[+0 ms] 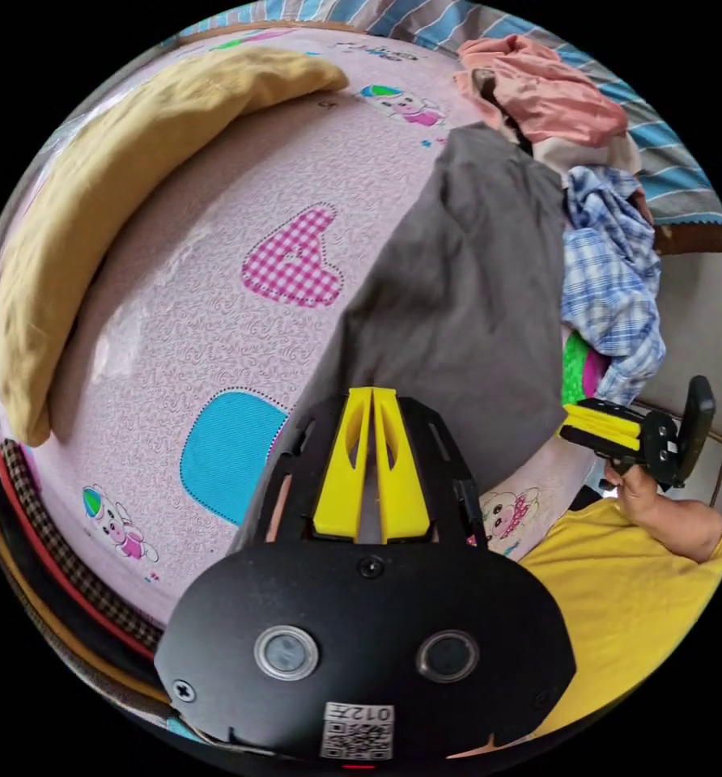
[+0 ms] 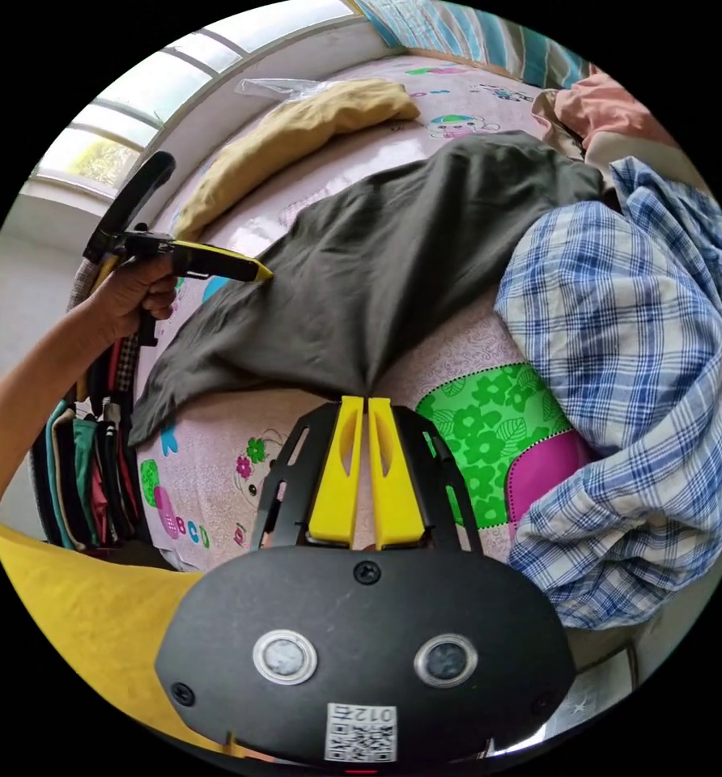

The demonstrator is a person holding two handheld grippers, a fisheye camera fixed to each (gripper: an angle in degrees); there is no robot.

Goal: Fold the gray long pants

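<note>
Right gripper view: the left gripper [image 2: 262,275] and the right gripper [image 2: 367,401] are each seen clamped on an edge of the pants [image 2: 393,259], spread on the bed [image 2: 215,453]; soft, limp cloth, best held at corners.

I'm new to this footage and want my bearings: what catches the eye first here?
The gray long pants lie spread across a pink cartoon-print bedsheet, each end pinched by a yellow-jawed hand-held gripper: the left hand-held gripper and the right hand-held gripper. Beside them sits a heap of unfolded laundry, with a blue plaid shirt in front and a pink garment behind.
</note>
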